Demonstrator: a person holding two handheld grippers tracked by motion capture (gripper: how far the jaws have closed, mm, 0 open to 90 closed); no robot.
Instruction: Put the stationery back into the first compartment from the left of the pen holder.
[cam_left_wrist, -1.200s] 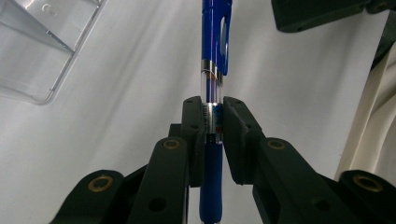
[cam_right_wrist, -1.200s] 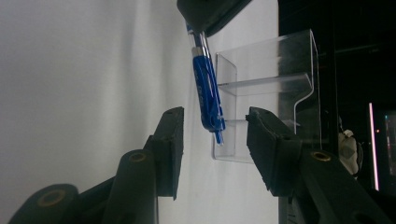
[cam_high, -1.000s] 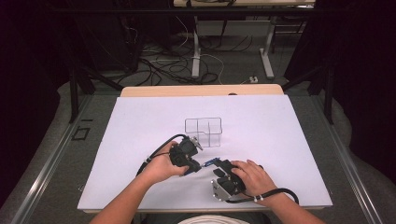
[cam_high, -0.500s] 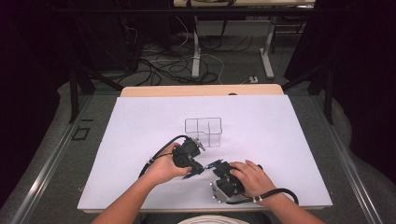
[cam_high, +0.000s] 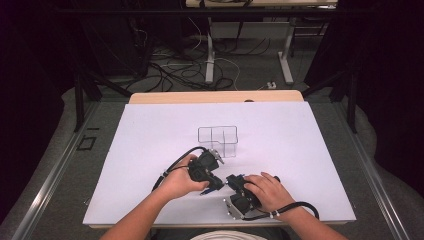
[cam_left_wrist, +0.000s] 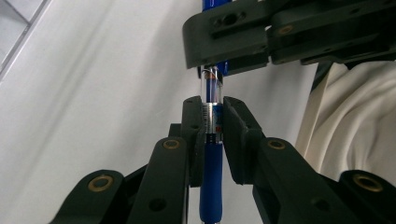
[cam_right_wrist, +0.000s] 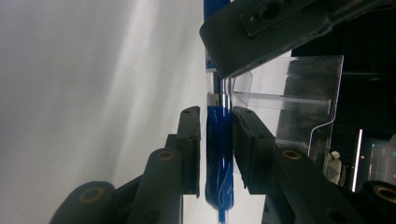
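Both grippers squeezed one blue pen (cam_left_wrist: 212, 140): the left gripper (cam_high: 214, 186) and the right gripper (cam_high: 231, 181) met tip to tip. A clear box (cam_high: 218, 140) sat near them on the white tabletop (cam_high: 150, 135).

- From the high view, the pen (cam_high: 223, 186) between the two grippers is too small to make out, mostly covered by them.
- In the left gripper view, the pen's upper end goes behind the right gripper (cam_left_wrist: 299, 32).
- The clear organizer (cam_right_wrist: 303, 102) is partly blocked by the left gripper (cam_right_wrist: 280, 28) in the right gripper view.

high: overhead, far | gripper views: close, sharing pen (cam_left_wrist: 211, 140)
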